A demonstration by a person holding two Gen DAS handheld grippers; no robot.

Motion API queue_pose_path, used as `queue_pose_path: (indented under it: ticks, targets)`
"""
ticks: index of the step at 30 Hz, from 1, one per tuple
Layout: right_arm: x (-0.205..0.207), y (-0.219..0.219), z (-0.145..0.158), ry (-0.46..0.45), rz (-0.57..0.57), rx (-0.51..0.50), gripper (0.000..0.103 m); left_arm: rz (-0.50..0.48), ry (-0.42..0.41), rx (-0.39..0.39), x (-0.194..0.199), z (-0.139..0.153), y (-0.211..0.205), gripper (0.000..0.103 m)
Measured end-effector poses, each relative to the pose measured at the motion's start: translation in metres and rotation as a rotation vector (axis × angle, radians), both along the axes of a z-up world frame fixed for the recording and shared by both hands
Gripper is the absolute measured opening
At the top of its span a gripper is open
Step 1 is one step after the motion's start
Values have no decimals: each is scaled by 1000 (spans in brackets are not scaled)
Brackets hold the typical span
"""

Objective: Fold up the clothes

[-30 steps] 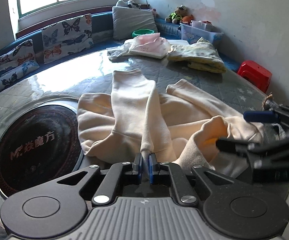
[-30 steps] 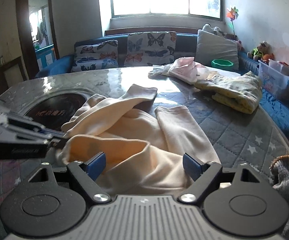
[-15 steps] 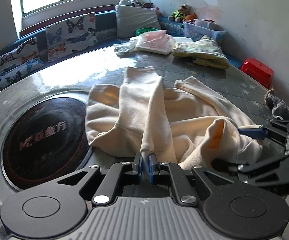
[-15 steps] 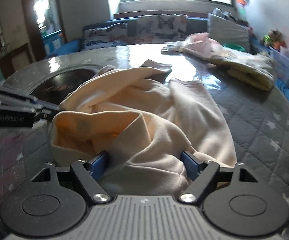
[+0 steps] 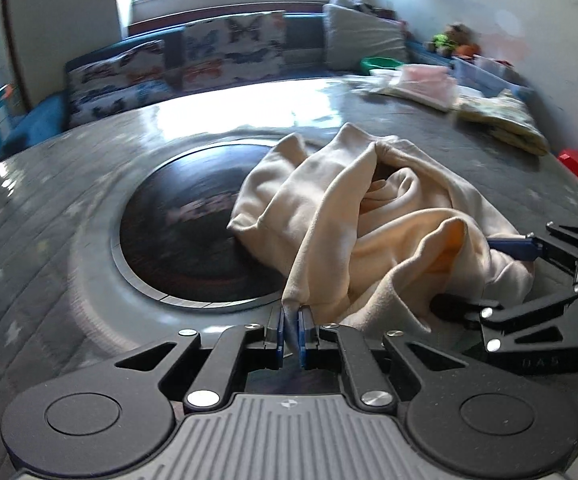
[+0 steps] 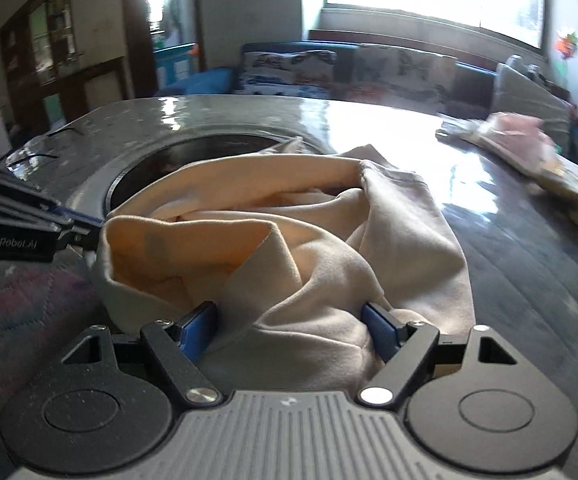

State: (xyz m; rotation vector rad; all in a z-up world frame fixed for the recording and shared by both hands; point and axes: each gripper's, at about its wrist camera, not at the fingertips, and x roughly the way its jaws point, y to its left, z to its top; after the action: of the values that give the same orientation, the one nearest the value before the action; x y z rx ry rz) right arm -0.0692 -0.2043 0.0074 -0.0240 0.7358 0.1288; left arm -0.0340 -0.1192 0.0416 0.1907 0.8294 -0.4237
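**Garment gathered toward the left; second grasp not yet closed**

Compared with half a second earlier, the cream garment [image 5: 369,216] has bunched up and shifted over the dark round inset [image 5: 193,232] of the tabletop [image 5: 49,208], where before it lay spread flatter to the right of that disc. Both views are also swung leftward.

Left gripper [image 5: 291,330]: fingers are narrow, pinching a thin fold of the garment's near edge between the blue pads. Cloth rises from that pinch in a taut ridge toward the far end.

Right gripper [image 6: 293,322]: fingers stand wide, one blue pad on each side of a thick bundle of fabric at the near hem. The pads touch or nearly touch the cloth but do not compress it. Seen from the left camera, this gripper sits low at the garment's right side, near the opening that shows an orange lining.

Garment location: heaped on the tabletop, part over the inset, well apart from the folded pink and yellow items [image 5: 493,112] at the far right.

Assessment: the step in hand appears to be securing a second hold before lifting or straightening. To do it well, the right fingers should close on a single hem layer rather than the whole wad, at a height matching the left pinch. Tension between the two holds should stay even so the cloth opens flat.
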Motion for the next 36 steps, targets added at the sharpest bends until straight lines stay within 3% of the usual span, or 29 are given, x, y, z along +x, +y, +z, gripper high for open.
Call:
queue_pose_path:
  ticks: [10,17,25,29,32,36]
  targets:
    - [23,59,-1,2,199,-26,82,131,33,-19,-15,-9,63,8]
    - [7,81,3,20,301,-49,84,152,53,-40,-35,-12,82,8]
    - [-5,74,9,31,294,-7,85,146,18,-25,-31,6,84,31]
    - [-6,69,14,30,288,13,85,128,-35,-8,-29,21,78,48]
    - [-5,64,24,21,288,52,85,117,-63,-9,-27,30,74,55]
    - [-5,51,40,-18,262,74,85,107,-80,-13,-21,35,67,56]
